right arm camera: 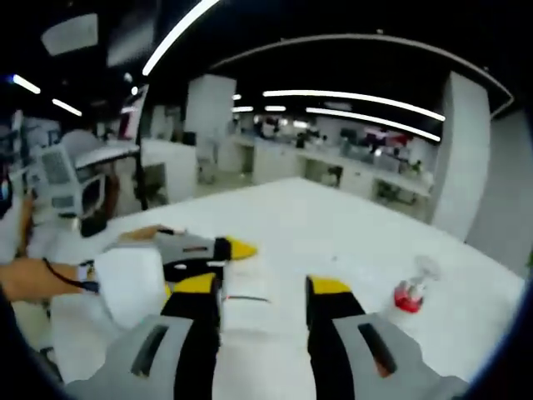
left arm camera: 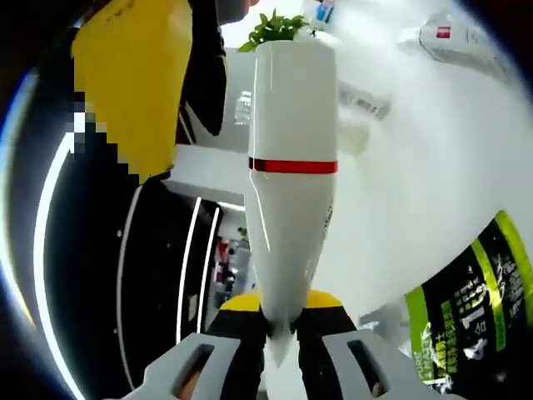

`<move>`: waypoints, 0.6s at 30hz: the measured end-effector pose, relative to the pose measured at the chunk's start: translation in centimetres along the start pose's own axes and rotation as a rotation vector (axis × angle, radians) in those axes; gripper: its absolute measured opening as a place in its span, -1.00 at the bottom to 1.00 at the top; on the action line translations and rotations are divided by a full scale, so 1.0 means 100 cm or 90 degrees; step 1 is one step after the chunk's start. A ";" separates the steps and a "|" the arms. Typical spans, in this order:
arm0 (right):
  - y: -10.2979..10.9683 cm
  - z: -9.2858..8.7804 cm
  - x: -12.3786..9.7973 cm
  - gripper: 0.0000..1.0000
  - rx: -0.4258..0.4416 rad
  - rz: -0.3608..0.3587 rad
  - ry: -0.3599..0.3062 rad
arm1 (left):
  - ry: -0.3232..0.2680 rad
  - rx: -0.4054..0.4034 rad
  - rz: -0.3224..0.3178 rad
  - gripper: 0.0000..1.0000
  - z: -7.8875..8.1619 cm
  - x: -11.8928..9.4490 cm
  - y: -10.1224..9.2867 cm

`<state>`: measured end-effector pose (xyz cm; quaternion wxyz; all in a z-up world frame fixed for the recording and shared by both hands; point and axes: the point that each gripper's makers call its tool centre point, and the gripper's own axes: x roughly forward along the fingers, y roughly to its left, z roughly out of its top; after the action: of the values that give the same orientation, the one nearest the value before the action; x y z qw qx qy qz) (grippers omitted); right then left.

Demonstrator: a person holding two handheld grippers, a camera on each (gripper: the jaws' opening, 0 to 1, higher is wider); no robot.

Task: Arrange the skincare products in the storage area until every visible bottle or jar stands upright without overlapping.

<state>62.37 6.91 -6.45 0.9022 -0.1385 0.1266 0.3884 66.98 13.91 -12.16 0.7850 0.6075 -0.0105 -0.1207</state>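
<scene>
A white tube with a red band (left arm camera: 291,150) stands up between the jaws of my left gripper (left arm camera: 281,315), which is shut on its narrow crimped end. In the right gripper view that left gripper (right arm camera: 204,250) reaches in from the left, and the white tube (right arm camera: 243,312) lies in the wide gap of my right gripper (right arm camera: 262,287). The right gripper is open, and its right jaw is clear of the tube. A small bottle with a red collar (right arm camera: 408,296) lies tipped on the white table (right arm camera: 333,225).
A black and green packet (left arm camera: 475,308) lies at lower right, and another white tube (left arm camera: 458,42) lies farther off. A green plant (left arm camera: 279,27) stands beyond. A person in yellow (left arm camera: 133,83) is at left; a hand (right arm camera: 29,279) holds the left gripper.
</scene>
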 end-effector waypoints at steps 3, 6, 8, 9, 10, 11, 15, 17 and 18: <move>0.000 0.000 -0.001 -0.29 0.028 0.025 -0.017 | -0.022 0.038 0.018 -0.79 0.004 -0.006 0.009; 0.007 -0.001 0.000 -0.32 0.116 0.083 -0.044 | -0.038 0.069 0.031 -0.78 0.008 -0.013 0.013; 0.010 0.000 0.001 -0.30 0.155 0.120 -0.068 | -0.056 0.099 0.052 -0.78 0.013 -0.018 0.018; 0.008 -0.002 0.002 -0.28 0.154 0.114 -0.067 | -0.068 0.125 0.072 -0.78 0.017 -0.022 0.021; 0.003 0.004 0.007 -0.26 0.151 0.115 -0.078 | -0.065 0.141 0.080 -0.78 0.017 -0.024 0.023; 0.001 0.007 0.008 -0.25 0.151 0.117 -0.085 | -0.068 0.153 0.088 -0.78 0.019 -0.025 0.025; 0.001 0.019 0.009 -0.25 0.190 0.139 -0.119 | -0.079 0.259 0.128 -0.78 0.027 -0.032 0.034; 0.001 0.020 0.009 -0.25 0.197 0.143 -0.118 | -0.083 0.281 0.133 -0.78 0.029 -0.034 0.036; 0.000 0.021 0.010 -0.25 0.195 0.153 -0.117 | -0.083 0.301 0.141 -0.78 0.030 -0.032 0.039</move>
<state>63.26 8.32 -4.83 0.8675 0.0520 0.1169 0.4808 64.03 12.62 -7.19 0.6273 0.7601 -0.1555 -0.0675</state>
